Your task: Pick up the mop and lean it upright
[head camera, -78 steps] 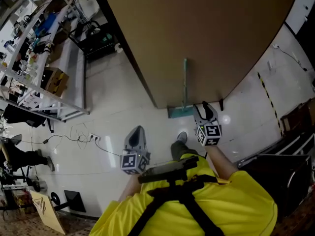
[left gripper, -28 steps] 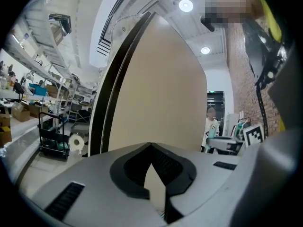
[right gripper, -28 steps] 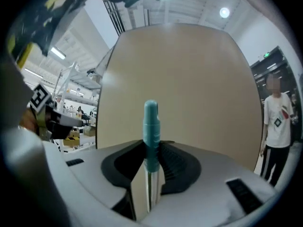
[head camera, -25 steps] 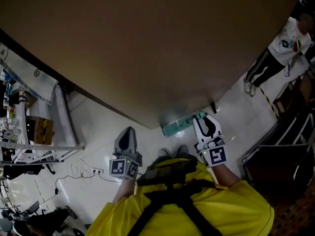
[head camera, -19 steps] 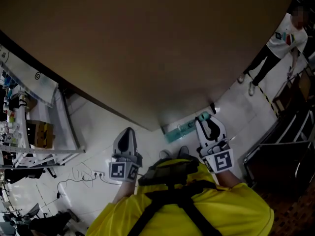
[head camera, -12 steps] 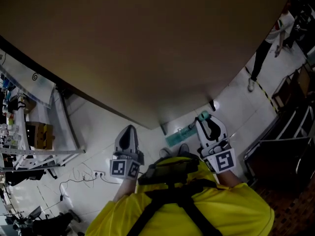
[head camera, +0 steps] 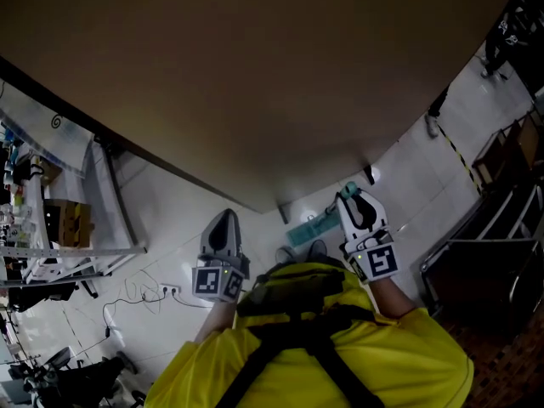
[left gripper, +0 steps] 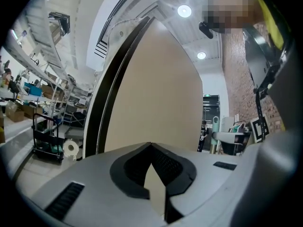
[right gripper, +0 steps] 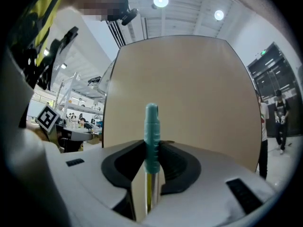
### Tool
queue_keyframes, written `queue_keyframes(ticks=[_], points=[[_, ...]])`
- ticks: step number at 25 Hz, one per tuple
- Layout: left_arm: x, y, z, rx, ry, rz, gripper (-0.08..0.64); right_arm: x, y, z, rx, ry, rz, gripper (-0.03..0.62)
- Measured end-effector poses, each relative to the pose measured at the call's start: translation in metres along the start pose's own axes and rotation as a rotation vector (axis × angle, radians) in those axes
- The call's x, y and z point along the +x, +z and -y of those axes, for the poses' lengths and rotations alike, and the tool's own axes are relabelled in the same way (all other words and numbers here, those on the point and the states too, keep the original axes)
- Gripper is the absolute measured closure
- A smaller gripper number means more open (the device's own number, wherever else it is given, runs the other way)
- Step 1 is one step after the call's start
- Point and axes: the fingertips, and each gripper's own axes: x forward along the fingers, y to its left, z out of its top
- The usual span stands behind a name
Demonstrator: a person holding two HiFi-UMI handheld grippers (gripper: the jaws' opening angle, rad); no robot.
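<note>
The mop stands nearly upright in front of me. Its teal handle grip (right gripper: 152,136) rises between the jaws of my right gripper (right gripper: 152,143), which is shut on it, with the metal shaft (right gripper: 150,188) below. In the head view the right gripper (head camera: 350,195) holds the handle top (head camera: 348,189) above the teal mop head (head camera: 309,229), which rests on the white floor at the foot of the brown panel (head camera: 255,75). My left gripper (head camera: 226,218) hangs apart at the left. Its jaws (left gripper: 151,148) are shut with nothing in them.
The tall brown panel (right gripper: 184,89) fills the space ahead. Shelving (head camera: 34,185) lines the left, and a power strip (head camera: 170,290) with cable lies on the floor. A dark rack (head camera: 484,262) stands at the right. A person (right gripper: 279,122) stands far right. A cart (left gripper: 47,138) is at the left.
Three seconds ago the mop leaned on the panel with my right gripper low by its head; now that gripper holds the handle top. In the last second, the person at upper right walked off.
</note>
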Motion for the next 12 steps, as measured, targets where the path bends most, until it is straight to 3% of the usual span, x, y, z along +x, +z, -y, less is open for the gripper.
queue_keyframes(ticks=[12], points=[[-0.002, -0.051, -0.006, 0.029, 0.026, -0.094, 0.56, 0.088, -0.156, 0.015, 0.012, -0.023, -0.178, 0.489]])
